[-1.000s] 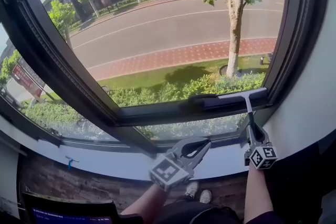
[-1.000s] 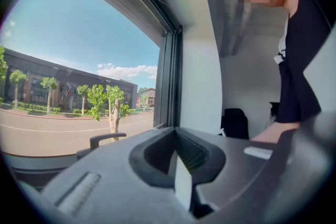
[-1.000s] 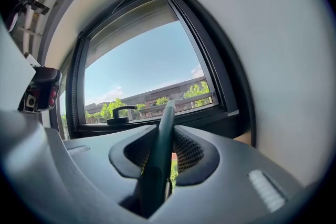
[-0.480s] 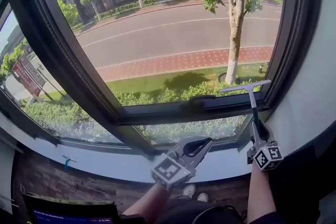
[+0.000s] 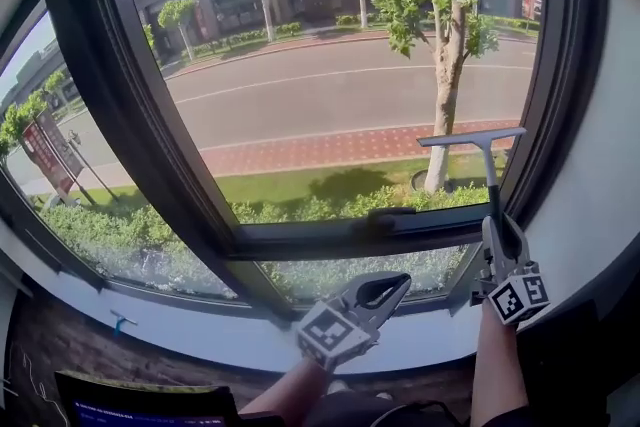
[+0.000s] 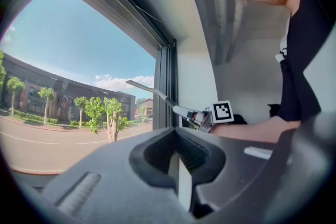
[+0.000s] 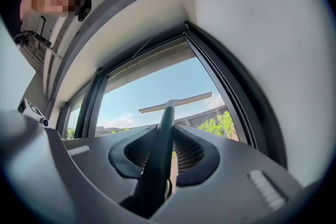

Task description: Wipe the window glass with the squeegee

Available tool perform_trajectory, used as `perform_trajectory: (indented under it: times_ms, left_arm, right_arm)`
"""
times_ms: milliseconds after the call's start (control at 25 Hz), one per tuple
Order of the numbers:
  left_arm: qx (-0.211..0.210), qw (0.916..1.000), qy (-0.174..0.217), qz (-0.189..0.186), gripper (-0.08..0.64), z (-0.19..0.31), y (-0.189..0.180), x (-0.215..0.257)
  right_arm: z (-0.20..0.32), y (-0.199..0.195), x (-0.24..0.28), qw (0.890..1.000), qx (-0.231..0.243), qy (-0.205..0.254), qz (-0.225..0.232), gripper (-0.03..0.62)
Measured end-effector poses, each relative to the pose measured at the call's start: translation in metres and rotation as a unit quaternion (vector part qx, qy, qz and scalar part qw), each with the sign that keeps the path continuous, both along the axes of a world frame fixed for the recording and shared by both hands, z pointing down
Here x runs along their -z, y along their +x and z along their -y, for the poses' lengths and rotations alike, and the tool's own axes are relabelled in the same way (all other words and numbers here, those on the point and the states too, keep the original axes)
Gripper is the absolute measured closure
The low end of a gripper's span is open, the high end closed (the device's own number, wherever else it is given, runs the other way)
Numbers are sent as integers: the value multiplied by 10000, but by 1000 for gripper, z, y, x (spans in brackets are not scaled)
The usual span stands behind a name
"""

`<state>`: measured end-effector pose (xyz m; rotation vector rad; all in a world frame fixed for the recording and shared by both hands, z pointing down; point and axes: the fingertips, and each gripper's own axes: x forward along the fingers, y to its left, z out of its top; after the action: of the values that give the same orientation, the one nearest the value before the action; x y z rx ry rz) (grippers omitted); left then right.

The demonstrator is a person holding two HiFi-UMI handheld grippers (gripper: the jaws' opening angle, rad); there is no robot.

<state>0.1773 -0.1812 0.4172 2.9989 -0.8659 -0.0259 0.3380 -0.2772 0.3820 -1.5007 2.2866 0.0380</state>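
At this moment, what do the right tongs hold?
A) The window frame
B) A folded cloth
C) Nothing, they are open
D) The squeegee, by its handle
D: in the right gripper view the right tongs are closed on the dark handle of the squeegee, whose blade stands up in front of the window glass.

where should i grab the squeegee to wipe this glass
Grip the squeegee low on its straight handle, from below, as the right gripper does; the T-shaped blade at top must stay free to meet the glass.
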Motion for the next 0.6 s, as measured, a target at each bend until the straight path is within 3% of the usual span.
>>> perform_trajectory:
  times_ms: [320,600]
  left_arm:
    - [-15,9989,472,16,557,28,-33,24]
    - [-128,9982,582,107,557,37,-58,32]
  right_arm:
    - [25,-52,106,9956,-162,920,69,494]
    - [41,-83,194,9855,-231,1673,160,492]
